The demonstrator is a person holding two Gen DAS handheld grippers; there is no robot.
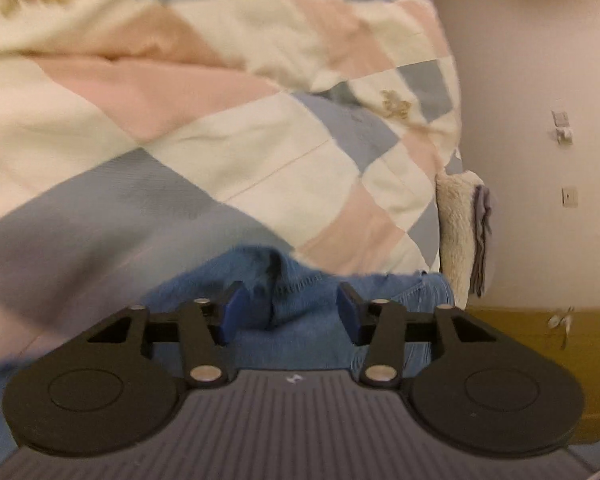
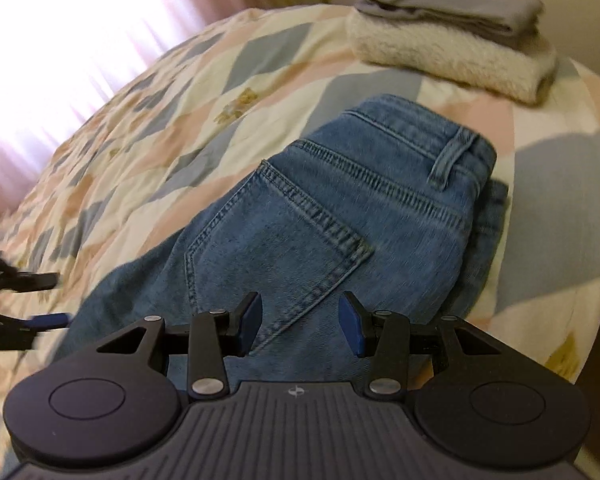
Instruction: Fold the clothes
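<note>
Blue jeans (image 2: 340,200) lie folded on the patchwork quilt (image 2: 160,120), back pocket and waistband facing up. My right gripper (image 2: 300,320) hovers over the pocket's near edge, open, with denim below the gap and no pad pressing. My left gripper (image 2: 52,300) shows at the left edge of the right wrist view, by the jeans' left side. In the left wrist view the left gripper (image 1: 290,308) is open; a raised fold of the jeans (image 1: 300,320) sits between its blue pads (image 1: 232,312) without being pinched.
A folded cream fleece (image 2: 452,56) with a grey garment (image 2: 452,12) on top sits at the bed's far corner. A bright curtain (image 2: 60,40) hangs beyond the far left. The bed's edge, a yellow-brown frame (image 1: 520,340) and a pale wall (image 1: 540,120) are on the right.
</note>
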